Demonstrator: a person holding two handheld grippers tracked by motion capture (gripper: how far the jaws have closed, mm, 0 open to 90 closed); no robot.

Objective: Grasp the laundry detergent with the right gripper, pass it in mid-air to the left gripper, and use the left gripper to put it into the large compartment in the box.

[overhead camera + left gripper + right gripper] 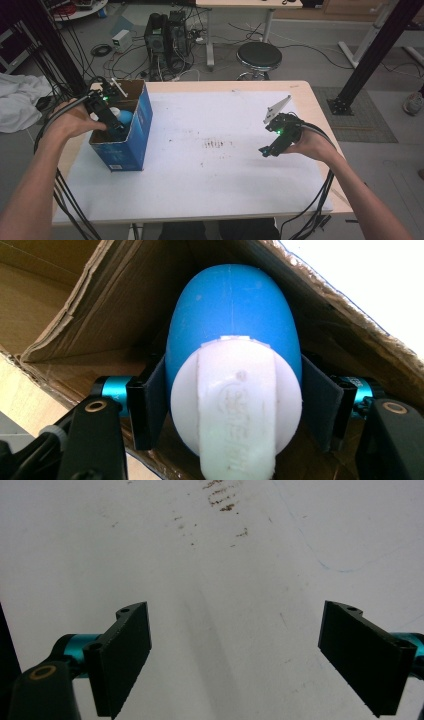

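Observation:
An egg-shaped thing, blue [232, 305] with a white cap, sits between the pads of my left gripper [235, 405]; both pads touch its sides. From above, that gripper [118, 130] reaches down into an open cardboard box with blue outer walls [137, 135] at the table's left edge, and the blue egg [125, 117] shows inside it. The box's brown inner wall [100, 300] surrounds the egg. My right gripper [267, 150] hovers over the right part of the table. Its jaws stand wide apart over the white sheet, nothing between them [235, 655].
A white sheet [210, 175] covers most of the wooden table, with small brown smudges [217, 145] near its middle. Beyond the far edge stand a black stool [259, 55] and computer towers [167, 35]. Cables hang from both grippers at the near edge.

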